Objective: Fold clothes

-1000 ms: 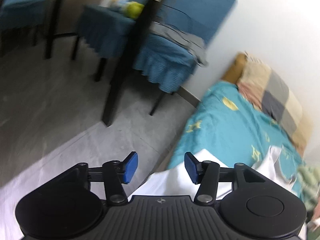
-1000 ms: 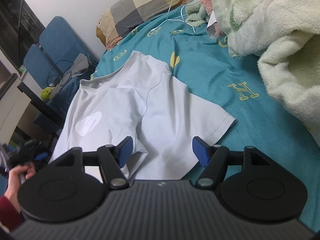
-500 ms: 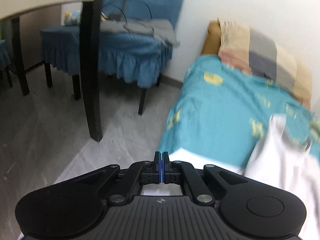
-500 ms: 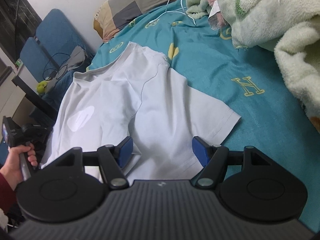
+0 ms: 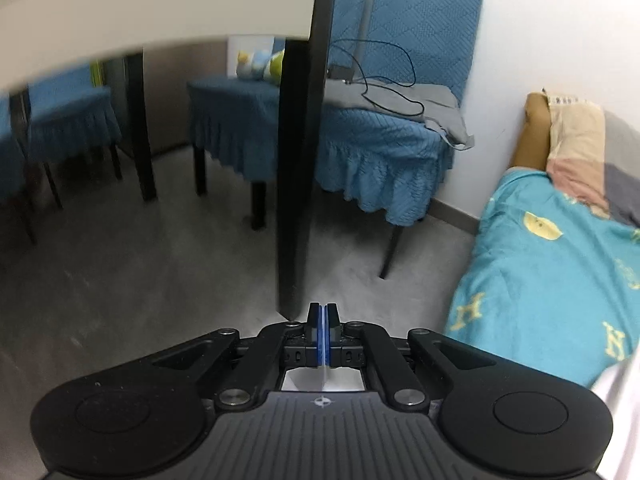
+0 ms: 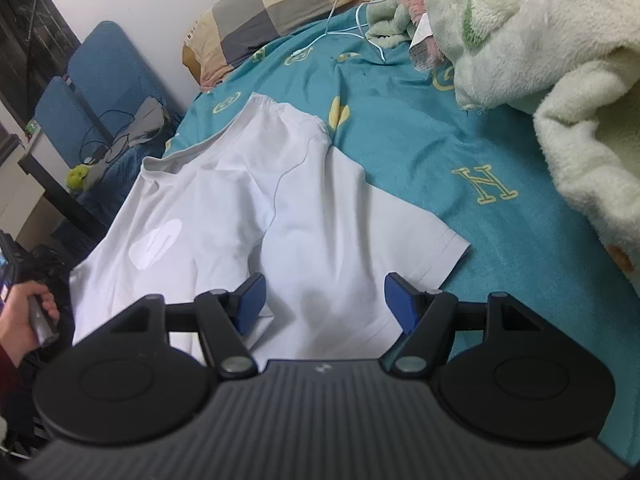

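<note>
While the white T-shirt [image 6: 256, 208] is lying spread and partly rumpled across the teal bed [image 6: 500, 240], its edge toward 8 o'clock hanging over the side, the left claw [image 5: 321, 334] is pressing its blue pads together on a sliver of white cloth, likely to lift that edge for a fold. The right claw [image 6: 325, 300] is hovering with pads wide apart over the sleeve [image 6: 416, 240] at 5 o'clock, gripping nothing. Only the right view is showing the whole shirt and the person's hand [image 6: 24, 316]; the left is facing the floor and a chair [image 5: 384, 128].

Bare sheet [image 6: 520, 240] right of the T-shirt [image 6: 248, 200] (fluffy blanket [image 6: 540, 52] crowds farther right).
</note>
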